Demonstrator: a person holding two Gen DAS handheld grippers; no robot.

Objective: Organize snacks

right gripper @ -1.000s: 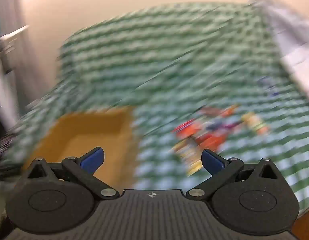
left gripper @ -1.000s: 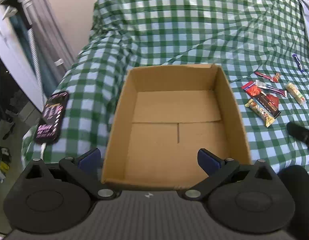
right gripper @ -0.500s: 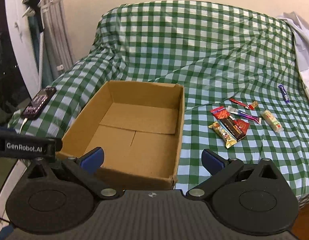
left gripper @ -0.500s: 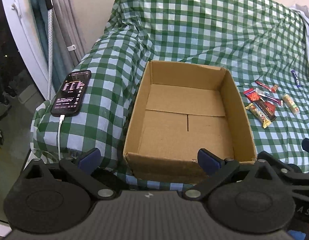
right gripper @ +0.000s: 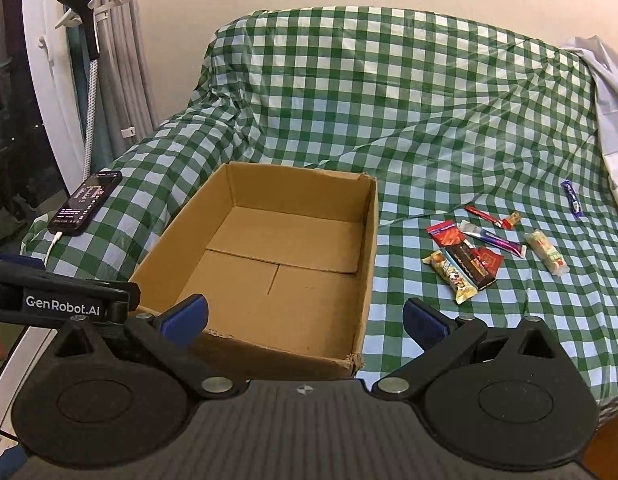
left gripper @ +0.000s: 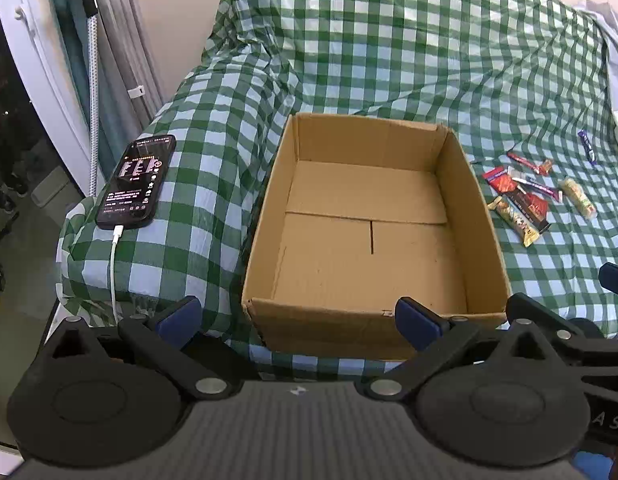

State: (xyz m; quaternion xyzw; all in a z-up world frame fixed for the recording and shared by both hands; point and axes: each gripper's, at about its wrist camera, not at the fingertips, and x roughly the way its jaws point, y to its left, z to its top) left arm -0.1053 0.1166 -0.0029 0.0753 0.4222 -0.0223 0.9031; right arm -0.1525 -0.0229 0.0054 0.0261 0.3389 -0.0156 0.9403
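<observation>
An empty open cardboard box sits on a green checked cloth. To its right lies a cluster of several snack bars, with a pale wrapped bar and a small blue packet farther right. My left gripper is open and empty, in front of the box's near wall. My right gripper is open and empty, near the box's front right corner. The left gripper's body shows at the left of the right wrist view.
A black phone on a white charging cable lies on the cloth left of the box. Curtains and a white door frame stand at far left. White fabric lies at the far right. The cloth drops off at the near edge.
Both grippers have pulled back and up from the box, so the whole box and phone are in view. The right wrist view, blurred before, is now steady.
</observation>
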